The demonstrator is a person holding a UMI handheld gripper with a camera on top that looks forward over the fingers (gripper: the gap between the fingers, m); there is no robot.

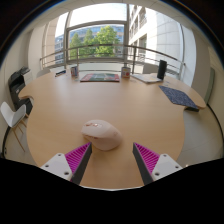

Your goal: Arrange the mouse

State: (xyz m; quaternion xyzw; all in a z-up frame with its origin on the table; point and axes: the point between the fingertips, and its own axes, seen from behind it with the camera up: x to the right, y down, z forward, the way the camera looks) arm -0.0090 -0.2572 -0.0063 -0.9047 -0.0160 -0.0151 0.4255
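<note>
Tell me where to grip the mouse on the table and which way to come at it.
Grip the mouse across its two long sides, near the widest part of its domed body. It lies crosswise just ahead of the open tool, so come from above, probably turning the tool to span it.

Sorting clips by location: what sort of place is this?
Probably an office meeting room: a big wooden table, a chair beside it and large windows beyond. A mouse lies just ahead of the open gripper.

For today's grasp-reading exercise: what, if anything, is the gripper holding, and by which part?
Nothing. The gripper is open; the mouse rests on the table just ahead of its fingers.
</note>
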